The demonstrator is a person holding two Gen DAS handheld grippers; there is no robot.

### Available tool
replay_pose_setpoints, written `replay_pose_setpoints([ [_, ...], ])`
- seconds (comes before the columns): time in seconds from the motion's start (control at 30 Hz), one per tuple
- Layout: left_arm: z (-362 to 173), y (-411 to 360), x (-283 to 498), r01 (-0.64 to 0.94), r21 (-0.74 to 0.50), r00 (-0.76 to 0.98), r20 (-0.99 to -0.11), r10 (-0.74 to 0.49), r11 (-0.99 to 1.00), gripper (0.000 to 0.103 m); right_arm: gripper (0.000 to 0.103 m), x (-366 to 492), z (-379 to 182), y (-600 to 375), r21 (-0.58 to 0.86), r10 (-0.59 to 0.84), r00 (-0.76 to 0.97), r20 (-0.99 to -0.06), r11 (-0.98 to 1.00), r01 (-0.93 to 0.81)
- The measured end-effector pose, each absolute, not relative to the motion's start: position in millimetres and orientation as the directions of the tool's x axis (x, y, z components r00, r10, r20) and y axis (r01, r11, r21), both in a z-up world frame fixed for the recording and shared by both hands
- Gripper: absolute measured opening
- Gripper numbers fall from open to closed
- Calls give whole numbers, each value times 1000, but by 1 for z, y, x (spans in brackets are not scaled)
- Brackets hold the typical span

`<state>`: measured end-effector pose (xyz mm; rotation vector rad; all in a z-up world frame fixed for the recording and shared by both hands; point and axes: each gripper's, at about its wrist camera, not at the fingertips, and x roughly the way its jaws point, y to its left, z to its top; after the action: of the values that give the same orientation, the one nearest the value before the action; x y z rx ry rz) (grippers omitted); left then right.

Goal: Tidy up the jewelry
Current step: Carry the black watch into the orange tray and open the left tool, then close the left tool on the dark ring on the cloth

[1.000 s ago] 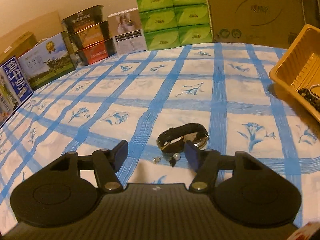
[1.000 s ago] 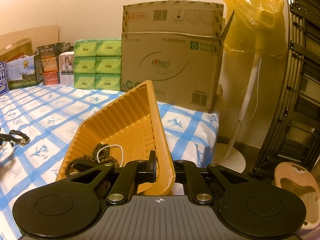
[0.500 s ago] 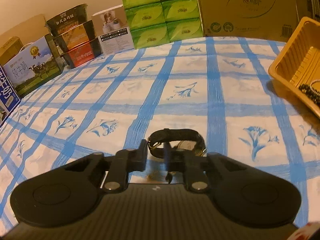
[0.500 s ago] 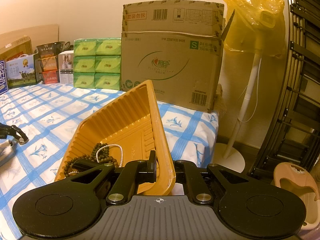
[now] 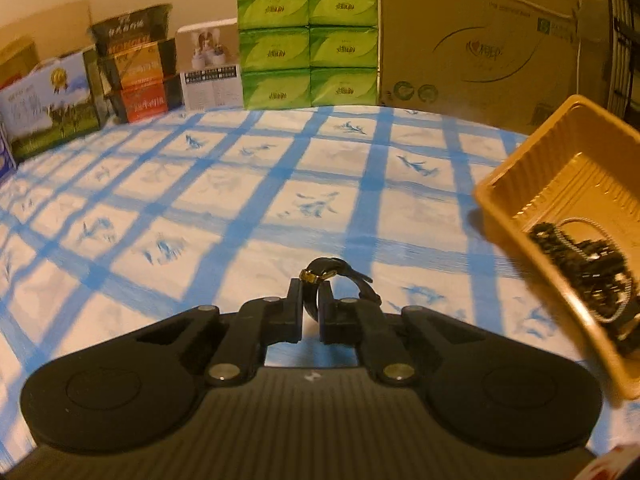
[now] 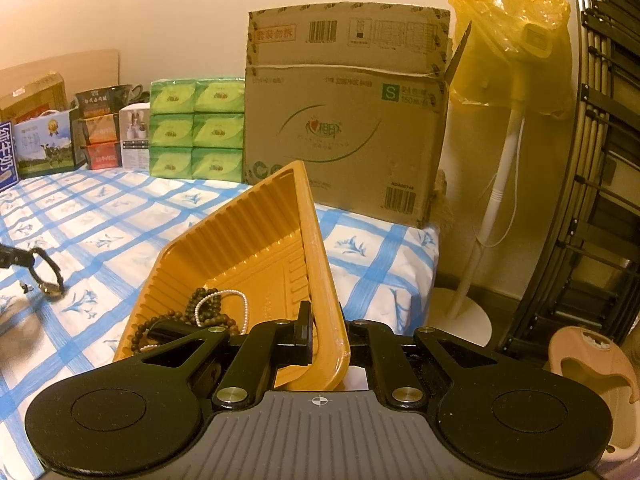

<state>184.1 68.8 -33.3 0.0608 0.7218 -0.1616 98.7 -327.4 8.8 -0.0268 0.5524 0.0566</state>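
My left gripper (image 5: pixel 310 300) is shut on the black strap of a wristwatch (image 5: pixel 334 274) and holds it above the blue-checked cloth; the watch also hangs at the left edge of the right wrist view (image 6: pixel 46 274). My right gripper (image 6: pixel 326 330) is shut on the near rim of an orange plastic tray (image 6: pixel 256 240), tilting it up. The tray (image 5: pixel 560 184) holds dark bead bracelets (image 5: pixel 576 260) and a pearl strand (image 6: pixel 228 300). Small earrings (image 6: pixel 26 287) lie on the cloth under the watch.
Green tissue packs (image 5: pixel 308 48), a big cardboard box (image 5: pixel 476 40) and several printed boxes (image 5: pixel 132 68) line the far edge of the bed. A fan under a yellow bag (image 6: pixel 516 48) and a pink stool (image 6: pixel 592 360) stand off the bed's right side.
My left gripper closed on the watch strap, lifted the watch off the cloth and carried it toward the tray. The small earrings stayed on the cloth. The right gripper kept the tray tilted.
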Motion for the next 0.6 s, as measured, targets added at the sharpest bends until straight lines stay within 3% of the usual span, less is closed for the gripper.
replay_pose_setpoints([
  [0.3, -41, 41, 124, 204, -62, 730, -655, -194, 977, 8, 8, 98, 10, -326, -9, 48, 851, -523, 998, -62],
  [0.43, -43, 34, 113, 261, -16, 734, -647, -209, 965, 27, 8, 98, 10, -326, -9, 48, 851, -522, 998, -62],
  [0.6, -40, 37, 117, 254, 48, 760, -628, -169, 966, 39, 8, 98, 10, -326, -10, 47, 852, -522, 998, -61],
])
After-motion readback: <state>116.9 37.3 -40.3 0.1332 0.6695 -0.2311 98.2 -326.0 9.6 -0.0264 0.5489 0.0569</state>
